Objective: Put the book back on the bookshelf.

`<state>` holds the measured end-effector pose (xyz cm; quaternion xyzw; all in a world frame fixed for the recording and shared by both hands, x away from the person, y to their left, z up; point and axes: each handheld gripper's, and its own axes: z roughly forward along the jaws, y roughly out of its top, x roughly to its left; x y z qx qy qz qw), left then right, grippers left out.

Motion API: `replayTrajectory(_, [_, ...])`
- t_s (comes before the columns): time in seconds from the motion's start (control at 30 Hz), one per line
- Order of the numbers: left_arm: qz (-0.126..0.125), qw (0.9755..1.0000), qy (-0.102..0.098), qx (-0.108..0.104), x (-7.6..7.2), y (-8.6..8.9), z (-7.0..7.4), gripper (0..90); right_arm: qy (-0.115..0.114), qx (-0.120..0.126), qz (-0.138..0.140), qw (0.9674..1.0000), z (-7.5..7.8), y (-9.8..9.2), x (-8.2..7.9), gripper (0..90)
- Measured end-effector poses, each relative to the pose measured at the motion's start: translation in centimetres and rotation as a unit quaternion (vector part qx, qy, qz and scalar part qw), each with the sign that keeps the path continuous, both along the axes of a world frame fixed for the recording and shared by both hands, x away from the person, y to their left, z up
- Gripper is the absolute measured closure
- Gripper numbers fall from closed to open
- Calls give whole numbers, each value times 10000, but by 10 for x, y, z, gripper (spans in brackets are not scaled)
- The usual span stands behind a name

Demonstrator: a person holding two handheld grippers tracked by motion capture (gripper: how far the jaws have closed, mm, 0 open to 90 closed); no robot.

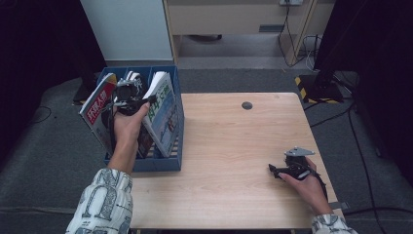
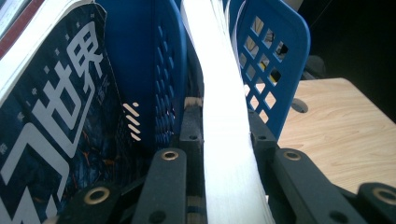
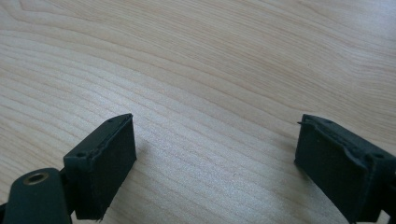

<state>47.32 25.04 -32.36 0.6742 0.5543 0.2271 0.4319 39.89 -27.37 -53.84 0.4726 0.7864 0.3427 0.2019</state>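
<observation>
You have a thick white-paged book (image 2: 224, 116) standing on edge, upright in the blue file rack (image 1: 176, 117). It sits between two blue dividers, page edges facing you.

Blue file rack (image 1: 168, 163), dark-blue magazine cover with white characters (image 2: 56, 116), pale wood-grain table (image 1: 234, 161), patterned sleeve (image 1: 102, 204).

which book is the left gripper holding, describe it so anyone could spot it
On the wooden table, at its left edge, stands a blue file rack holding three magazines. The left gripper is shut on the middle one, between a red-covered magazine and a green-titled one. Its white page edges face up, pinched between the black jaws.
</observation>
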Motion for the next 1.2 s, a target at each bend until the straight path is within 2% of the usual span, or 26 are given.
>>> replayTrajectory(0.17, [53, 10000, 45, 62, 3, 0, 1, 730, 11, -3, 8, 10000, 0, 0, 0, 125])
replayTrajectory(0.33, [156, 9998, 84, -35, 2, 4, 1, 729, 13, -2, 10, 10000, 0, 0, 0, 125])
replayTrajectory(0.47, [150, 9999, 85, -13, 1, 5, 1, 727, 12, -2, 9, 10000, 0, 0, 0, 124])
replayTrajectory(0.87, [70, 9999, 69, -134, 0, 6, 1, 699, 28, 4, 10, 10000, 0, 0, 0, 124])
replayTrajectory(1.03, [34, 9999, -54, -156, -3, 9, 2, 640, 31, 7, 2, 10000, 0, 0, -1, 124])
replayTrajectory(1.2, [-37, 9997, -204, -154, -8, 13, 1, 488, 31, 0, 4, 10000, 0, 0, -1, 121])
